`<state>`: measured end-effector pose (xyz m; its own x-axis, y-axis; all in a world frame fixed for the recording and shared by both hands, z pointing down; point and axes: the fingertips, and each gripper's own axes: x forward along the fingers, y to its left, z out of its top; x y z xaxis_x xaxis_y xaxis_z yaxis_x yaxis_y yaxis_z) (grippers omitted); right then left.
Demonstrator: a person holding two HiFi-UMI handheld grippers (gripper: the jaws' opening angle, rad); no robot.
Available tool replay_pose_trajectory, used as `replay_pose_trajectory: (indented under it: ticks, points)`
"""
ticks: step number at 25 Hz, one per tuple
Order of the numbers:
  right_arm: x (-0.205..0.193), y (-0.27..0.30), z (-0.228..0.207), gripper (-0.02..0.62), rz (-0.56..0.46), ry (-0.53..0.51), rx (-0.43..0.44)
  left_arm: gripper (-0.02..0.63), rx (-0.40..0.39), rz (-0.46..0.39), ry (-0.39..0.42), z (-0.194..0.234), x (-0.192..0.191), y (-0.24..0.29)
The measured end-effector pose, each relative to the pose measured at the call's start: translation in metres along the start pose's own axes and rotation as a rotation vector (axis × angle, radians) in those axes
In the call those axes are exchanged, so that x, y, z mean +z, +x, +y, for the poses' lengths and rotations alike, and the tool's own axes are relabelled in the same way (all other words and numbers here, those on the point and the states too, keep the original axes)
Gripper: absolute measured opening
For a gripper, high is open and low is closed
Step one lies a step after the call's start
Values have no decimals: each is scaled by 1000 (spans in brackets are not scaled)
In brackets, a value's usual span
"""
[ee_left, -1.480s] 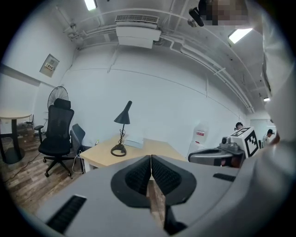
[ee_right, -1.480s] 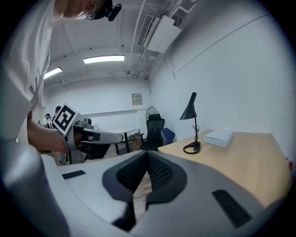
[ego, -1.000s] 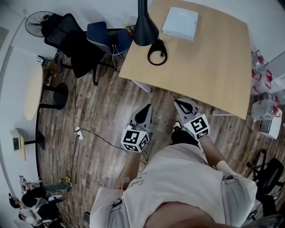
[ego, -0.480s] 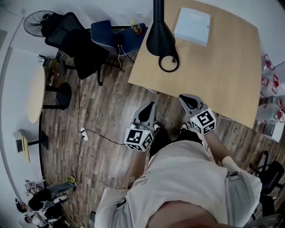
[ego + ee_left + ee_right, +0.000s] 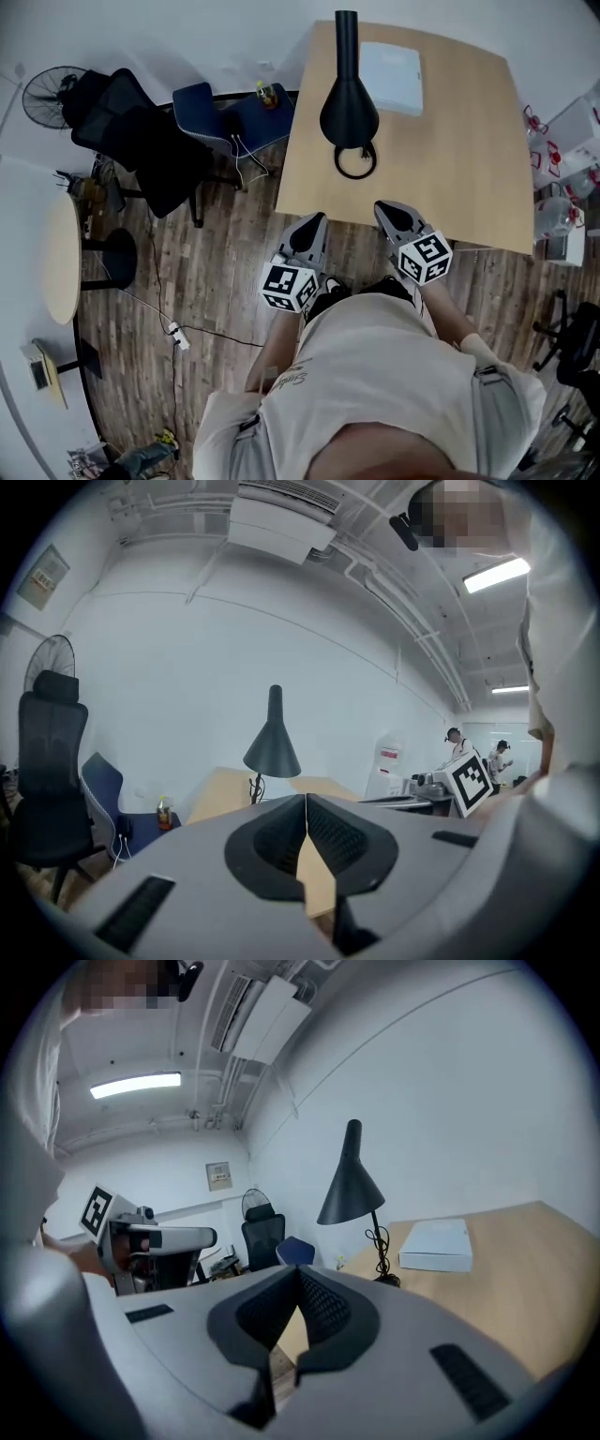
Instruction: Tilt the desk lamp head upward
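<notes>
A black desk lamp with a cone-shaped head (image 5: 349, 111) stands near the front left part of a light wooden desk (image 5: 469, 159), its shade facing down over a round base (image 5: 356, 161). The lamp head (image 5: 272, 752) shows ahead in the left gripper view, and the same lamp head (image 5: 351, 1194) in the right gripper view. My left gripper (image 5: 312, 225) is shut and empty, short of the desk's near edge. To its right, my right gripper (image 5: 387, 210) is shut and empty at that edge. Neither touches the lamp.
A white flat box (image 5: 392, 66) lies on the desk behind the lamp. Black office chairs (image 5: 141, 141) and a blue chair (image 5: 211, 108) stand left of the desk. A round side table (image 5: 56, 258) and a floor cable with a power strip (image 5: 178, 336) are at the left. Water jugs (image 5: 555, 216) stand at the right.
The person has stepped closer to the desk, so both grippers now sit nearer its front edge and the lamp. Both stay shut.
</notes>
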<state>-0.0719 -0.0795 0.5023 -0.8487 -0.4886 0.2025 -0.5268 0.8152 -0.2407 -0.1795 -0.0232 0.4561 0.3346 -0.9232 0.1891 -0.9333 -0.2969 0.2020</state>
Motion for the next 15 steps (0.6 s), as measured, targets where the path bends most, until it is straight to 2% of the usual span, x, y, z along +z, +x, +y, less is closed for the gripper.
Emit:
replay_pose_trajectory:
  ticks: [6,10,15]
  points:
    - [-15,-2,-7,-5,12,54,-172,15,-131,44,41,25,1,9]
    - [-28,-5,-17,-5,50,68,-230,15,-167,53,33,34,3,18]
    - [-25,7,-41,-5,21,113,-266,15,-181,82,39,46,4,52]
